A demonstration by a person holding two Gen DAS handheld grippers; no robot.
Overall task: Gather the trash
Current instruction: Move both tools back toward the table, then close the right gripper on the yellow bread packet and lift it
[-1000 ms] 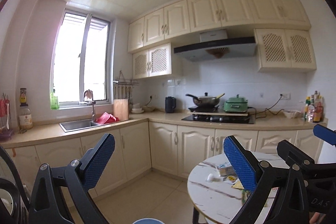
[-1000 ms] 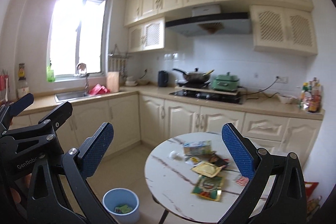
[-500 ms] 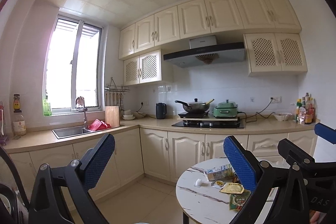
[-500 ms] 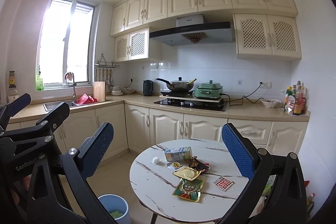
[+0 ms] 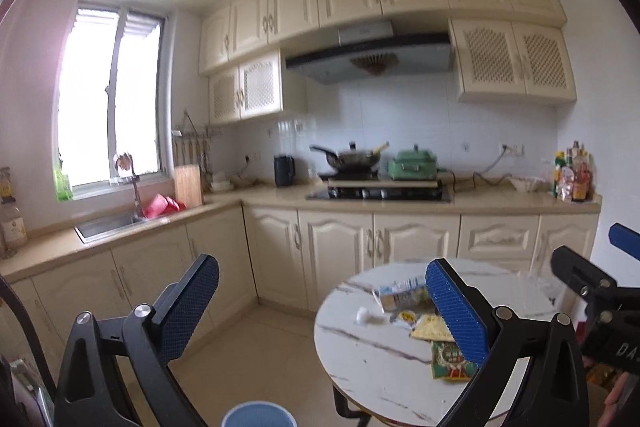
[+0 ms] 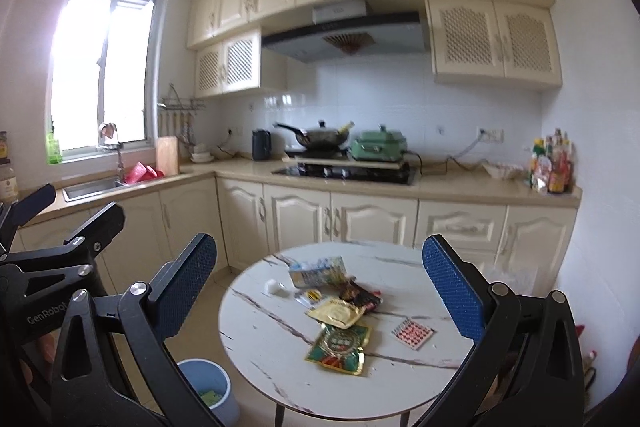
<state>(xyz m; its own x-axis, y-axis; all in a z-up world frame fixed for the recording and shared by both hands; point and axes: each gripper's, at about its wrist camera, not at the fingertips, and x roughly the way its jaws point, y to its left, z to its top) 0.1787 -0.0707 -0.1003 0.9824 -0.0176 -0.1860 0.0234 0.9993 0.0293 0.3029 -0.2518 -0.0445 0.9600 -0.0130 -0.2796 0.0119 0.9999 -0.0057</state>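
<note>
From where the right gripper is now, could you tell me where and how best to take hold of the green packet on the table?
Take the green packet by its near edge, coming from above and the front with the right gripper. It lies flat on the round table, so only a thin edge can be pinched, and the gold packet overlaps its far end.

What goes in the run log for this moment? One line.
left gripper: open, empty | right gripper: open, empty | wrappers on round table | blue bin beside table
</note>
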